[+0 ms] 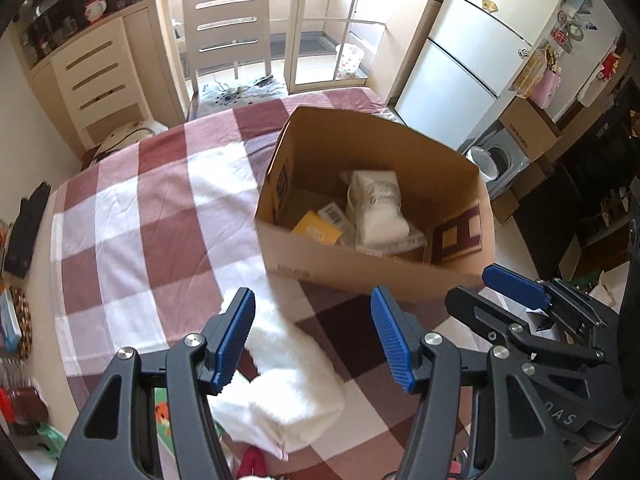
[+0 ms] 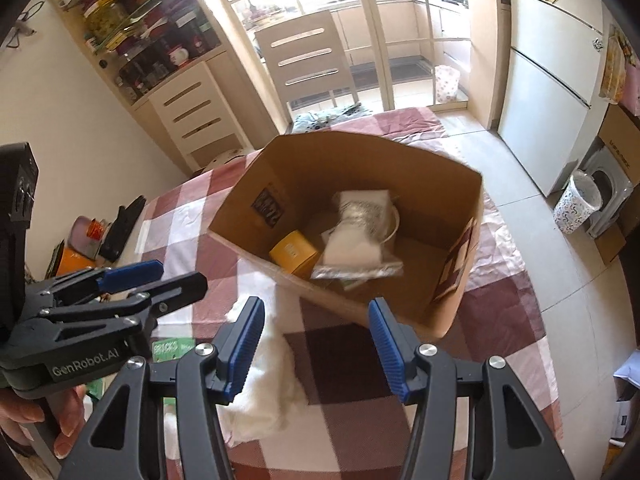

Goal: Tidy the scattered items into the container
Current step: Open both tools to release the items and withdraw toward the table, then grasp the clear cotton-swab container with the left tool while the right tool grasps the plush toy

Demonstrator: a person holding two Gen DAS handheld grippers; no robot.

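1. The left gripper (image 1: 314,338) is hanging over the near part of the table with its blue-padded jaws standing apart and nothing between them.
2. The right gripper (image 2: 316,346) is hanging just to the right of it, jaws likewise apart and gripping nothing; in the left wrist view it (image 1: 480,280) is showing at the right edge, near the box's near right corner.
3. In the right wrist view the left gripper (image 2: 160,276) is showing at the left edge, with a hand (image 2: 60,416) wrapping its handle.
4. The cardboard box (image 1: 360,268) is sitting open on the right half of the table, on the checked tablecloth (image 1: 160,208), just beyond both grippers.
5. Inside the box a yellow carton (image 2: 294,256) is lying at the near left, and a white packet (image 2: 358,236) in clear wrap is resting beside it, towards the middle.
6. A white cloth (image 1: 288,392) is lying crumpled on the tablecloth near the table's near edge, outside the box and below the left gripper's jaws; in the right wrist view it (image 2: 268,388) is showing beneath the right gripper's left finger.
7. A green printed box (image 2: 170,350) is peeking out to the left of the cloth, partly hidden by the gripper.
8. A dark glove (image 2: 120,232) is lying off the cloth at the table's far left.
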